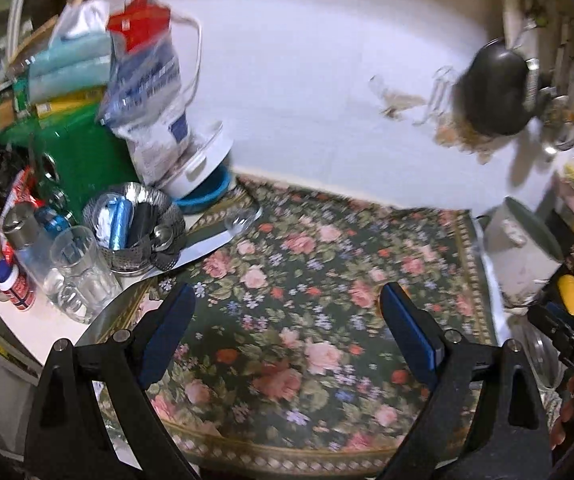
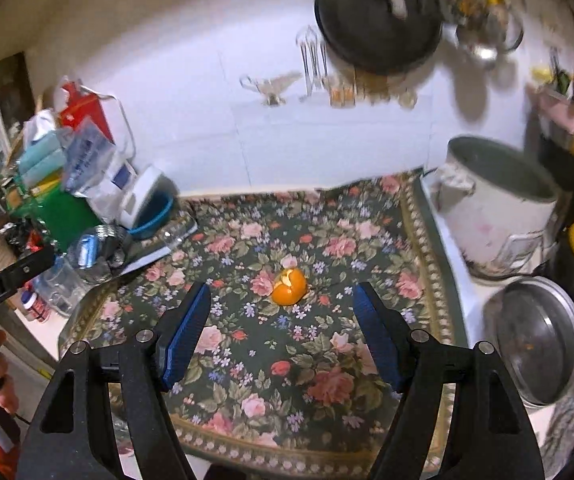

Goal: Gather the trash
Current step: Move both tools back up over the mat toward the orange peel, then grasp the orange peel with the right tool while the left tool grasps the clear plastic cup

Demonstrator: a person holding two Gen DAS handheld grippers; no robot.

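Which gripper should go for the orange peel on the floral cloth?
Right. The orange peel lies just ahead of the open right gripper, roughly centred. The open left gripper sees only floral cloth.

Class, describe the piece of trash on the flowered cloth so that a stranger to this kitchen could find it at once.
Start at the dark floral tablecloth that covers the table below the white wall. Near its middle, ahead of the open right gripper, lies a small orange citrus peel, curled into a cup. It is the only loose item on the cloth, and its solid bright orange stands out from the printed pink roses.

Right tool point(image 2: 281, 316) spread wide above the floral cloth point(image 2: 327, 360) — orange peel point(image 2: 289, 281) just beyond its fingertips.
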